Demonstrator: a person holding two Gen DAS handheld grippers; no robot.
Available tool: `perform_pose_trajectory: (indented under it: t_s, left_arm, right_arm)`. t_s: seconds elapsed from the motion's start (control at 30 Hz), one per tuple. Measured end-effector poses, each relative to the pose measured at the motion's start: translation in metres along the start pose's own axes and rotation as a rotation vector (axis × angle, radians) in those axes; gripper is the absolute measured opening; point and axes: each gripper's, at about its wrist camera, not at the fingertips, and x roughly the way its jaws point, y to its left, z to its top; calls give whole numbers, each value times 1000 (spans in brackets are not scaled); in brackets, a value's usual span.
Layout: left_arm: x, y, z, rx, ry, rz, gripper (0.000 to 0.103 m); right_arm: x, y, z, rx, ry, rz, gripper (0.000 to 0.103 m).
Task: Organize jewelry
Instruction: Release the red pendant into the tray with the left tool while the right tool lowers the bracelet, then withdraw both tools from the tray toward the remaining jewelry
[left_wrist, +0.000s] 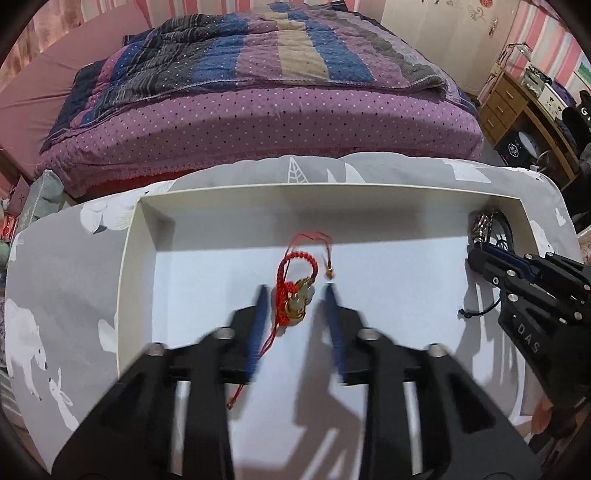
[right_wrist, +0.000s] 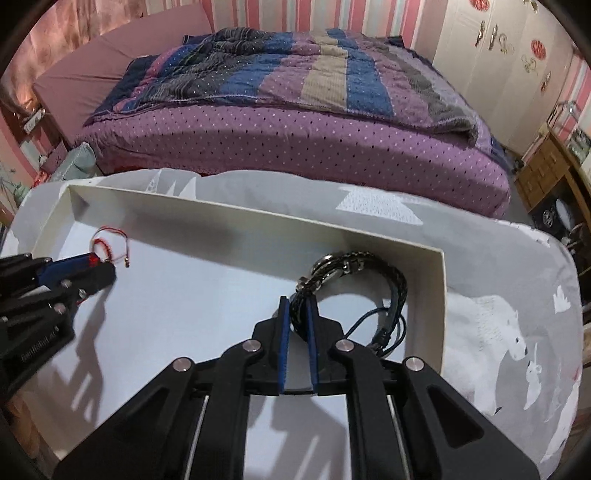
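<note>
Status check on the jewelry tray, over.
Left hand-held gripper open, red bracelet loose between its fingers. Right hand-held gripper shut on black braided bracelet. Both inside white tray. Nothing in the way.

The left gripper (left_wrist: 295, 291) points steeply down at lower centre, jaws parted. The right gripper (right_wrist: 298, 304), lower centre, is tilted down likewise, jaws nearly together.

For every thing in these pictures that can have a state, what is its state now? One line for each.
left gripper: open, jaws either side of the red bracelet, not pressing it.
red bracelet: lying loose on the tray floor.
right gripper: shut on the black bracelet.
black bracelet: pinched, in the tray's corner.
white tray: uncovered.
</note>
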Motion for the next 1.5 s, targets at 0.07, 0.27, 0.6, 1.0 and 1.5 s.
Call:
perform_pose_trajectory:
  t_s: [0.07, 0.27, 0.6, 1.0, 1.5]
  left_arm:
    - [-6, -2, 0, 5, -14, 2, 45]
    - [-59, 2, -9, 4, -84, 11, 72]
    - [-171, 38, -38, -57, -219, 61, 97]
    - [-260, 51, -127, -56, -294, 83, 100]
    - [-246, 72, -208, -84, -266, 32, 100]
  right_arm:
    - [-2, -1, 0, -4, 19, 13, 11]
    - [-41, -2, -1, -21, -33, 1, 43]
    - [-144, -17, -17, 3, -183, -48, 70]
    - [-263, -8, -104, -51, -266, -88, 89]
    - [-267, -26, -187, 19, -227, -63, 89]
